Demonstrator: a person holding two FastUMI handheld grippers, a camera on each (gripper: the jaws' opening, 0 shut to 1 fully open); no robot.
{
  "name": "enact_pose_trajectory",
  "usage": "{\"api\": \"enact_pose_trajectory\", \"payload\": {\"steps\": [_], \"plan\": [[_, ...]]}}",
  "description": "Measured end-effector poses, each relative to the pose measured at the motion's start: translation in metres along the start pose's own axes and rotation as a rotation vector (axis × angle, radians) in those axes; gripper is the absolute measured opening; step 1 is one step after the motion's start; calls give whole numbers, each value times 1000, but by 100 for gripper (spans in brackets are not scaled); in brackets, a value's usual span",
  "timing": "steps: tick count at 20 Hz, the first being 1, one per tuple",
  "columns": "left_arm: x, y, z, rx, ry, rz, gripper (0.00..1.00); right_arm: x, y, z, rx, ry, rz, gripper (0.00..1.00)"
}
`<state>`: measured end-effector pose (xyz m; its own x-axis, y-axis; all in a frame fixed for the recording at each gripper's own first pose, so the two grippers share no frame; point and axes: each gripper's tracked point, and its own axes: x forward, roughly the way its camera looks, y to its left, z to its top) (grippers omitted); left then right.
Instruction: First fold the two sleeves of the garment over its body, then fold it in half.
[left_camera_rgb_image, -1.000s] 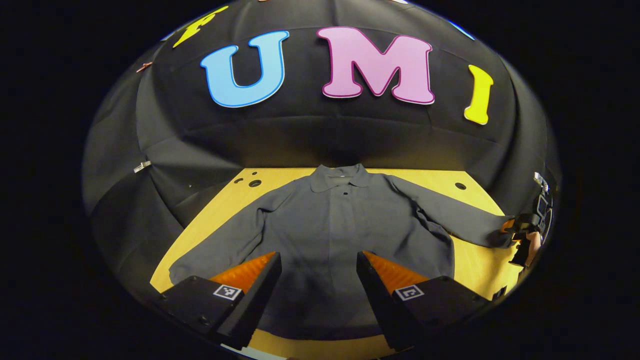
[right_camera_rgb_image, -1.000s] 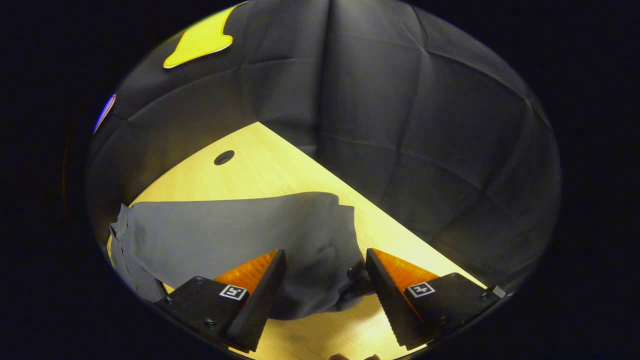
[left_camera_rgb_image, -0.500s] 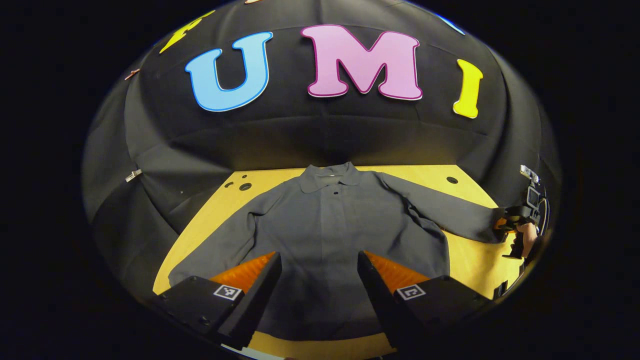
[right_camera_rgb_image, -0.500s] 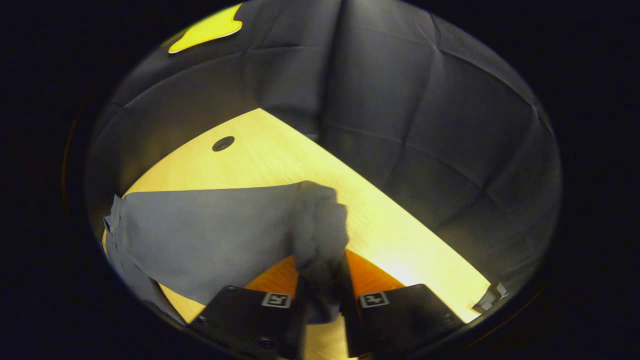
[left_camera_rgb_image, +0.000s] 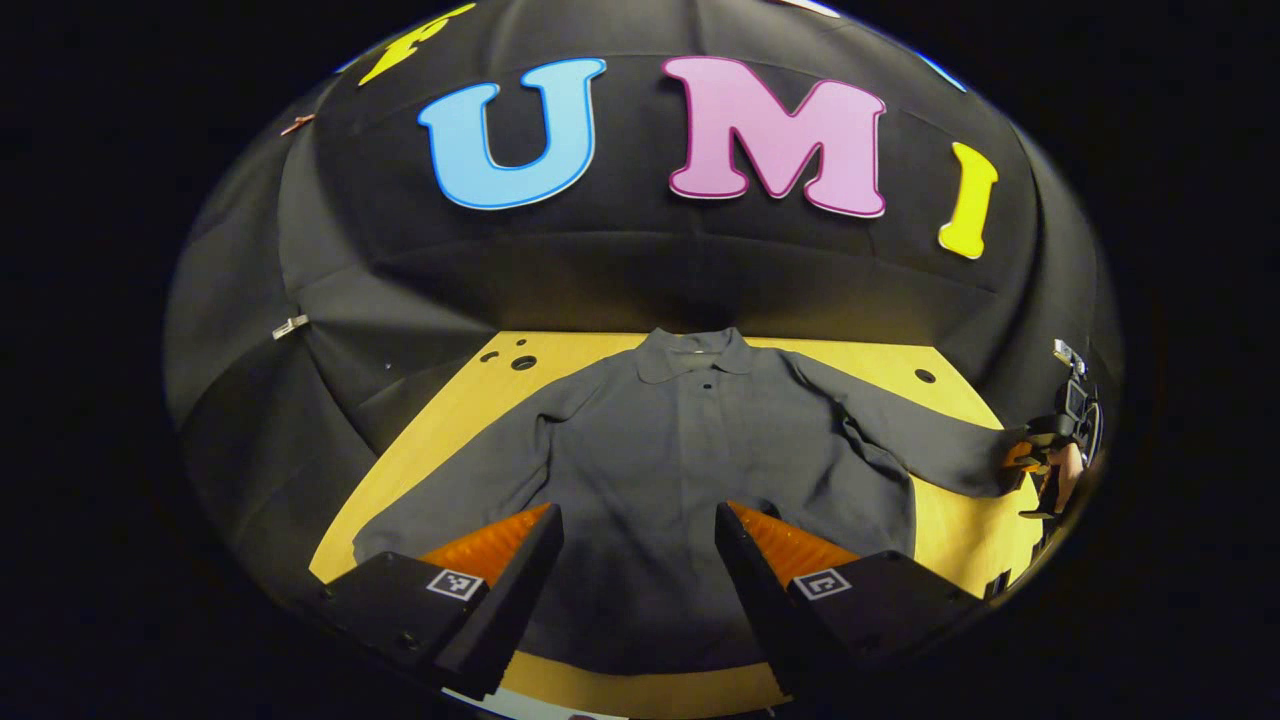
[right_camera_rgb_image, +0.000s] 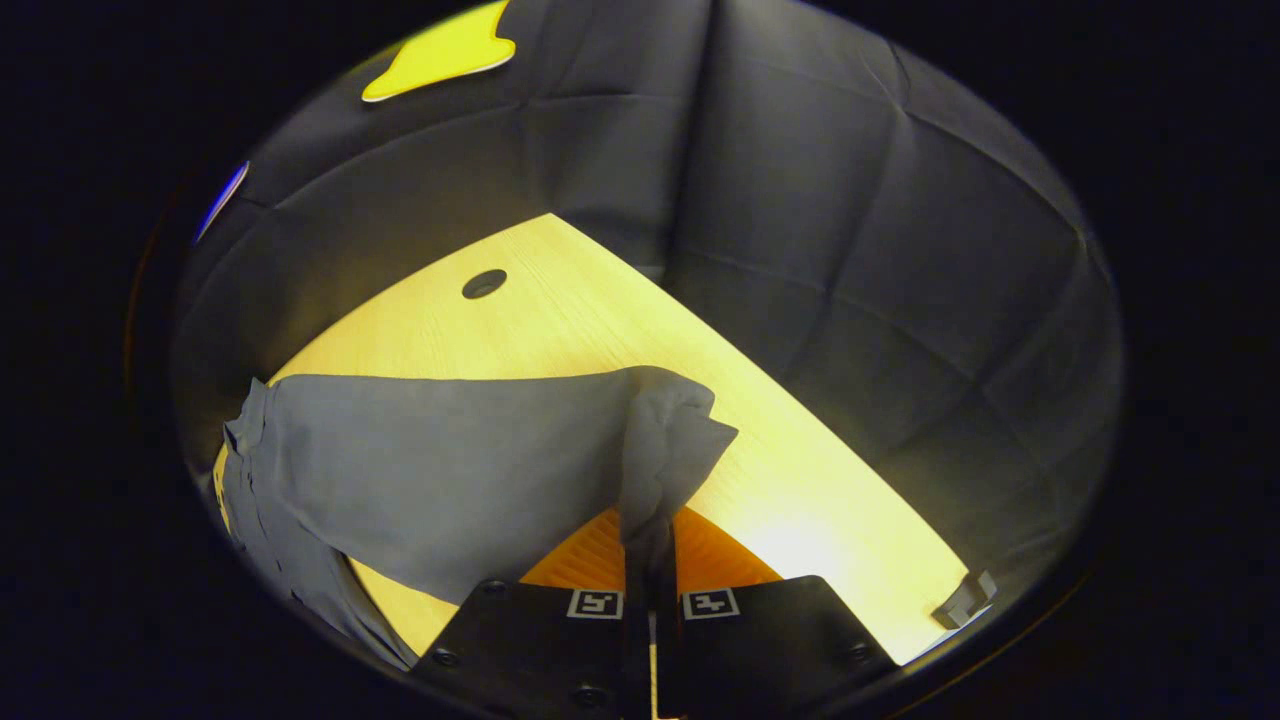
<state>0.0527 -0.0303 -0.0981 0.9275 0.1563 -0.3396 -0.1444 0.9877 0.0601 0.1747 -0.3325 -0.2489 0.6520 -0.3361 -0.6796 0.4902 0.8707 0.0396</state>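
You are seeing matt grey cloth in the shirt (left_camera_rgb_image: 690, 470), a pale, smooth wood-grain table (right_camera_rgb_image: 560, 320) (slightly shining under the light), and ribbed pads (right_camera_rgb_image: 595, 550) gripping the cuff (right_camera_rgb_image: 665, 440).

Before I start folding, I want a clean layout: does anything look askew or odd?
Nothing stands out. The shirt lies flat on the table, collar away, sleeves spread. The right sleeve's cuff is bunched only because the right gripper is pinching it. The left gripper is open over the hem.
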Motion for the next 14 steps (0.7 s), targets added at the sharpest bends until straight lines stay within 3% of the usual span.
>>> {"api": "enact_pose_trajectory", "payload": {"steps": [6, 14], "plan": [[-9, 34, 5, -36, -42, 21, 97, -61, 43, 51, -115, -121, 46, 7], [-21, 55, 7, -87, -110, -1, 96, -116, 166, 86, -251, -217, 195, 7]]}}
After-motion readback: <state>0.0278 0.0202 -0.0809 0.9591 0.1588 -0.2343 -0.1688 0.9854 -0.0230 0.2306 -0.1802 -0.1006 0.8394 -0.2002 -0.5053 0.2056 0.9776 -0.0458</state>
